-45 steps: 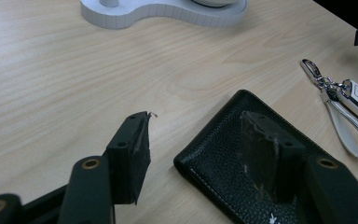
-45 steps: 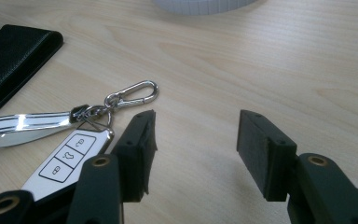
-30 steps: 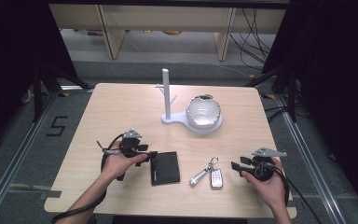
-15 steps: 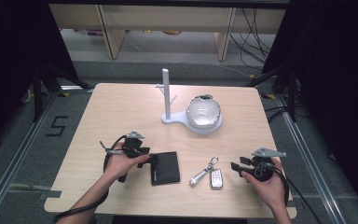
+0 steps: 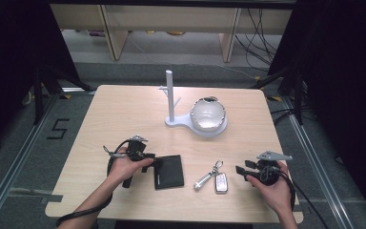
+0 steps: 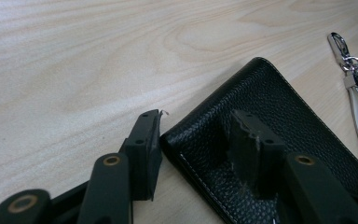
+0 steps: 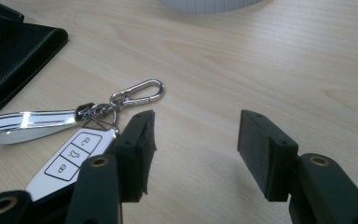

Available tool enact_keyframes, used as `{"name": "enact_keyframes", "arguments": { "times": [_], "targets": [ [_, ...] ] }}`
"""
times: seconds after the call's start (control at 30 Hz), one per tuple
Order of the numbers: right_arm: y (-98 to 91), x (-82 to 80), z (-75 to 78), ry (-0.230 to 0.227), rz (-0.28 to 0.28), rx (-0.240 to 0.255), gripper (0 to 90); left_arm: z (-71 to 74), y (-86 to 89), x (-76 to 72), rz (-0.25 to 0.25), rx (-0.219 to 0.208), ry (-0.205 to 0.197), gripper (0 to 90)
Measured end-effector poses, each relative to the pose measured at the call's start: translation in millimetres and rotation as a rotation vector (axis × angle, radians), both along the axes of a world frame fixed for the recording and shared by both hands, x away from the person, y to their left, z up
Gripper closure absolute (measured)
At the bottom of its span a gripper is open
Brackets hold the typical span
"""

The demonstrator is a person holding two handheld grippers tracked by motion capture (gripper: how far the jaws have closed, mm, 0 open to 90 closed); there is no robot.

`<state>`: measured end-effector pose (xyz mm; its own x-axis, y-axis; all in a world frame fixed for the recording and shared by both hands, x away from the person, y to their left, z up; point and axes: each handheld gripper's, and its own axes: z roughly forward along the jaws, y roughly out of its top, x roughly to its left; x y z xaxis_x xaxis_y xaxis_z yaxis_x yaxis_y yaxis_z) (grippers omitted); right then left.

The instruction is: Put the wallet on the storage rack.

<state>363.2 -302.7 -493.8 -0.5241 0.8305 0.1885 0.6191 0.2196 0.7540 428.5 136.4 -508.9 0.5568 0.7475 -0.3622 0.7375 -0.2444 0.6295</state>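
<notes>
The left gripper straddles a corner of the black wallet, jaws just closing — seemingly not yet pinching it. The right gripper gapes empty beside the key fob — unmoved.

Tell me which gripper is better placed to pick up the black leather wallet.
Left. The left gripper already straddles a corner of the black leather wallet, its jaws having just been closing around it. The right gripper sits open over bare table, beside the white key fob.
</notes>
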Motion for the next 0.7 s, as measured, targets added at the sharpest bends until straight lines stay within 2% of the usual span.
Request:
{"name": "enact_keyframes", "arguments": {
  "times": [0.07,0.13,0.2,0.3,0.33,0.37,0.4,0.43,0.53,0.57,0.63,0.7],
  "targets": [
    [-0.1,-1.2,1.2,0.014,-0.015,-0.006,47.2,0.9,0.7,0.0,0.004,0.018,0.006,56.9],
    [-0.9,-0.3,1.0,0.002,-0.006,-0.012,47.1,0.9,1.8,0.2,0.02,0.013,0.021,60.2],
    [-0.1,-1.2,1.3,0.013,-0.014,-0.006,47.1,0.2,2.7,-0.1,0.029,0.003,0.024,61.8],
    [-1.0,-0.5,0.9,0.005,-0.011,-0.014,46.7,0.6,5.0,-2.6,0.044,-0.002,0.009,70.9],
    [0.7,-2.2,1.4,0.025,-0.027,-0.001,46.5,1.8,4.3,-4.2,0.044,0.011,-0.006,72.9],
    [-1.4,-0.1,1.0,-0.009,-0.005,-0.025,46.5,2.4,2.7,-5.5,0.049,0.02,-0.021,75.0],
    [-1.4,-0.1,1.0,-0.009,-0.005,-0.025,46.5,2.4,2.7,-5.5,0.049,0.02,-0.021,76.2],
    [-0.6,0.0,0.9,-0.01,-0.005,-0.02,46.4,3.9,2.5,-6.7,0.036,0.048,-0.035,77.2],
    [-0.6,-0.5,1.2,-0.009,-0.008,-0.03,46.4,3.0,3.2,-7.3,0.028,0.033,-0.046,79.9],
    [0.0,-0.4,0.6,-0.001,-0.005,-0.017,46.4,2.6,3.9,-7.5,0.028,0.027,-0.049,80.7],
    [-0.7,-0.1,0.4,-0.013,-0.005,-0.024,46.3,2.4,5.0,-8.1,0.034,0.026,-0.056,81.2],
    [-1.2,-0.1,1.0,-0.009,-0.005,-0.029,46.3,2.4,6.0,-8.3,0.018,0.01,-0.069,81.9]
  ]
}}
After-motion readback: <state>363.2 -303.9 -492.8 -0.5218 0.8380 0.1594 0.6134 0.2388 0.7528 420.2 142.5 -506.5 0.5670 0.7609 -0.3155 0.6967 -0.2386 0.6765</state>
